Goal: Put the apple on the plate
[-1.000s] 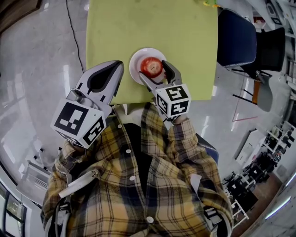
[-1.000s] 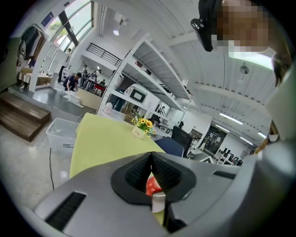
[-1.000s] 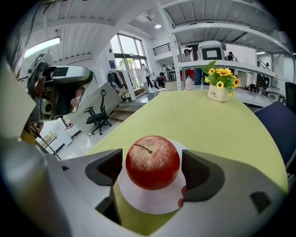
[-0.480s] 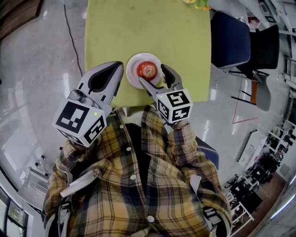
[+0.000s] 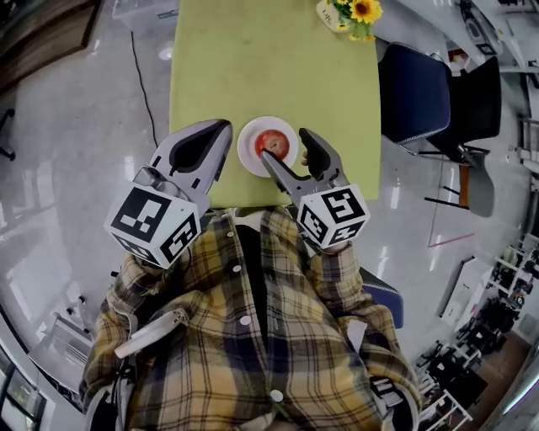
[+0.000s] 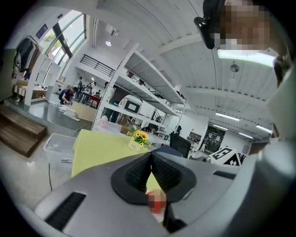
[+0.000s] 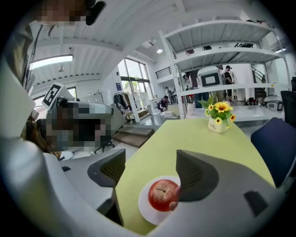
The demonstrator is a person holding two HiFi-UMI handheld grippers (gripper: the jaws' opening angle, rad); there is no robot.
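A red apple [image 5: 274, 144] sits on a small white plate [image 5: 250, 156] near the front edge of the yellow-green table [image 5: 253, 59]. My right gripper [image 5: 285, 145] hovers above and in front of it. Its jaws are wide apart and closing slightly, with nothing held between them. In the right gripper view the apple [image 7: 163, 195] and plate [image 7: 144, 210] lie well below the right gripper [image 7: 150, 159], clear of both pads. My left gripper [image 5: 221, 128] is left of the plate, raised off the table, its jaws pressed together and empty; the left gripper [image 6: 151, 155] shows the same.
A small pot of sunflowers [image 5: 354, 13] stands at the table's far right corner. A blue chair [image 5: 413, 80] is to the right of the table. A clear storage box [image 5: 139, 10] and a black cable [image 5: 143, 80] lie on the floor to the left.
My right gripper has lifted up and back off the apple, which stays on the plate. The left gripper has risen a little.
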